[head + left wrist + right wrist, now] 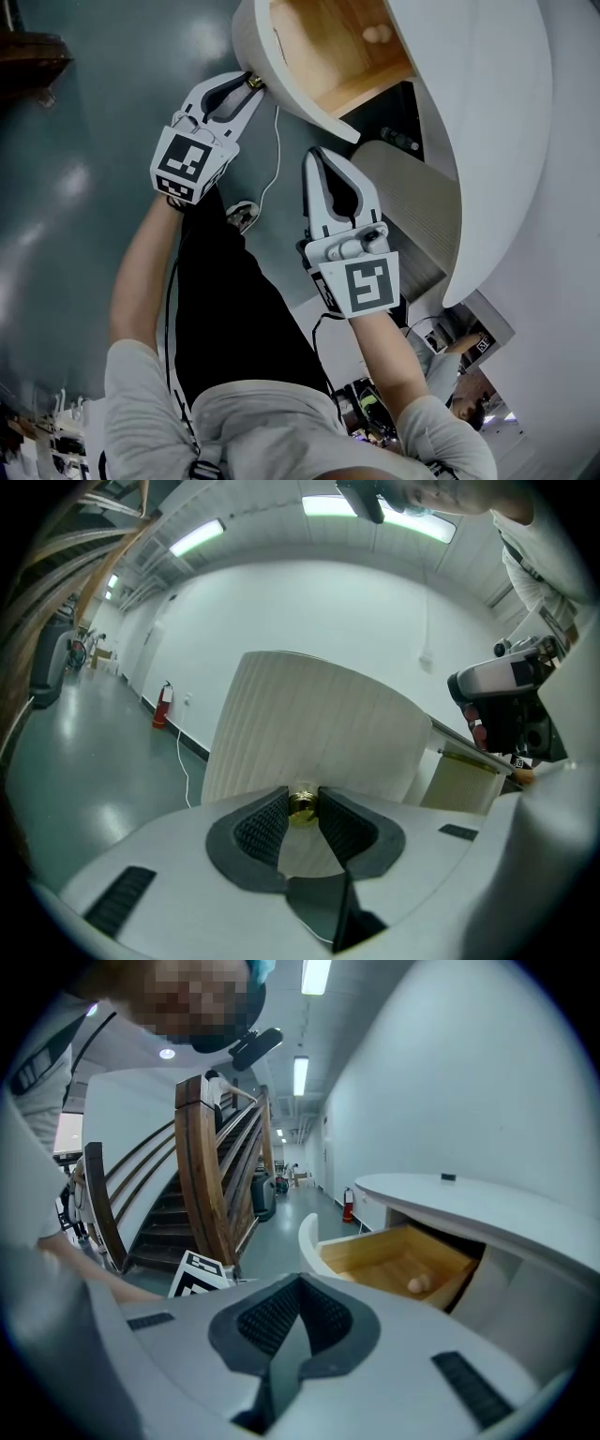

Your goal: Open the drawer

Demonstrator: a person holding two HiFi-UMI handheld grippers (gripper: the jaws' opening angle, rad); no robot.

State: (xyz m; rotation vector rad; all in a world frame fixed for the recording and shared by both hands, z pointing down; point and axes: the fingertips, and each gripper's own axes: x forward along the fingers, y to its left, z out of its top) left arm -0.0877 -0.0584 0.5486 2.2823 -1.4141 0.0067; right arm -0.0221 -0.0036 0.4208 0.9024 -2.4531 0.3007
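Observation:
The top drawer (281,89) of a white curved cabinet stands pulled out, its wooden inside showing with a small pale round thing (378,34) in it. My left gripper (247,87) is shut on the drawer's small brass knob (254,82). In the left gripper view the knob (302,805) sits pinched between the ribbed pads, in front of the ribbed white drawer front (309,724). My right gripper (323,161) hovers below the drawer, shut and holding nothing. Its own view shows the right gripper (300,1285) short of the open drawer (389,1258) and the round thing (417,1284).
The white cabinet top (497,112) curves over the drawer, with a shut ribbed drawer (417,211) beneath. A white cable (274,159) trails on the grey floor. A wooden staircase (206,1176) stands to the left in the right gripper view. Another person (459,375) is at the lower right.

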